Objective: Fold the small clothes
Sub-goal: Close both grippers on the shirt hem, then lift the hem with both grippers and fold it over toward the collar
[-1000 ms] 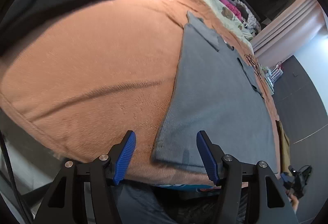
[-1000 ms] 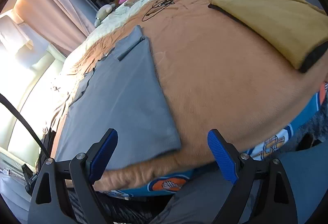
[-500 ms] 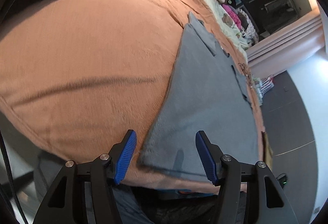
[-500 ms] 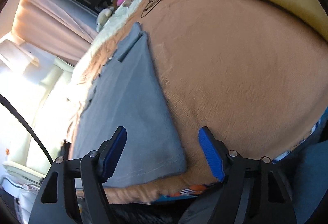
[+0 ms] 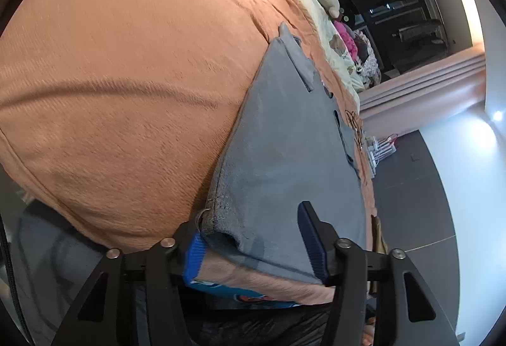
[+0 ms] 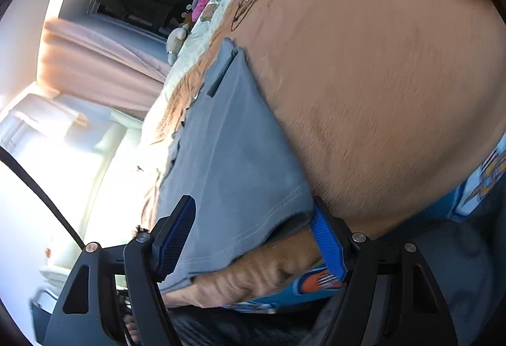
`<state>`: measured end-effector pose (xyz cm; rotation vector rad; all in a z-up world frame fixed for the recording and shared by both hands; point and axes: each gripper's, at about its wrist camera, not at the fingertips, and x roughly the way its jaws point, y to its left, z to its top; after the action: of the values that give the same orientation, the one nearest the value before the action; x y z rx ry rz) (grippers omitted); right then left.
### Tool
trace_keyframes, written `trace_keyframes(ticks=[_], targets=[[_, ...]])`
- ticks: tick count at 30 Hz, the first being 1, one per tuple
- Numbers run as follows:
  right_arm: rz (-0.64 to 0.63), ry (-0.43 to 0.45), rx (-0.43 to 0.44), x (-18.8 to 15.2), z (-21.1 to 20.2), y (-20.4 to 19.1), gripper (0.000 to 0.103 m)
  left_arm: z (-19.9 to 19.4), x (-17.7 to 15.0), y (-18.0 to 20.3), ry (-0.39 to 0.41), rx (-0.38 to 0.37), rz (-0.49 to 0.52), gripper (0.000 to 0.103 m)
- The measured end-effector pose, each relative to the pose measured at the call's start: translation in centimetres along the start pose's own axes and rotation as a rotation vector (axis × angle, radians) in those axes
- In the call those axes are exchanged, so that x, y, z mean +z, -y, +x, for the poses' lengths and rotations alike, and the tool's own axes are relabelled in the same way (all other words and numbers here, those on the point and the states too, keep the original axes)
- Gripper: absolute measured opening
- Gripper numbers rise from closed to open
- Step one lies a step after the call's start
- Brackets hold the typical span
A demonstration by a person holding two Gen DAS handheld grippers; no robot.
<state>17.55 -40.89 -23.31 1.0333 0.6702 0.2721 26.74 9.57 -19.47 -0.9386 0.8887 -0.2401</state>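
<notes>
We have both claws down at the near edge of the bed, each astride a near corner of the grey garment that lies flat on the orange blanket. A second ago they hung clear of the cloth; now the hem runs between the fingers. The left claw is closing — its left pad has already lifted and puckered the corner, though the right pad stands off the fabric. The right claw has narrowed and settled, its jaws apart around the other corner, not yet pinching. We judge both grasps are near, so the fold toward the far edge can begin.
</notes>
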Motion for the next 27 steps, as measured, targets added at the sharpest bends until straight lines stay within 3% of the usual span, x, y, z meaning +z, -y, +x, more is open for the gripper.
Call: trace_keyframes(ticks=[4,7,9,10,11,12,13,17,27], targets=[[0.042,0.039,0.021,0.1,0.0,0.8,0.071,0.7,0.1,0.5,0.013,0.021,-0.012,0.048],[0.069,0.048,0.023,0.4,0.7,1.1,0.051,1.2,0.4,0.7,0.025,0.054,-0.040,0.037],[0.079,0.054,-0.006,0.5,1.3,1.2,0.043,1.4,0.7,0.6,0.037,0.077,-0.059,0.027],[0.080,0.062,-0.023,0.5,1.3,1.3,0.034,1.4,0.8,0.6,0.042,0.090,-0.064,0.024],[0.084,0.073,-0.048,0.6,1.3,1.3,0.019,1.6,1.0,0.5,0.044,0.101,-0.065,0.013],[0.096,0.081,-0.070,0.6,1.2,1.4,0.011,1.5,1.1,0.4,0.047,0.118,-0.071,0.005],[0.106,0.090,-0.076,0.6,1.0,1.6,0.001,1.3,1.2,0.2,0.049,0.123,-0.082,0.004],[0.088,0.136,-0.064,0.8,-0.7,0.7,0.000,0.1,1.5,0.4,0.075,0.121,-0.069,0.003],[0.011,0.185,0.062,-0.6,-5.3,-1.6,0.000,-4.4,1.8,3.3,0.146,0.006,-0.045,0.002]])
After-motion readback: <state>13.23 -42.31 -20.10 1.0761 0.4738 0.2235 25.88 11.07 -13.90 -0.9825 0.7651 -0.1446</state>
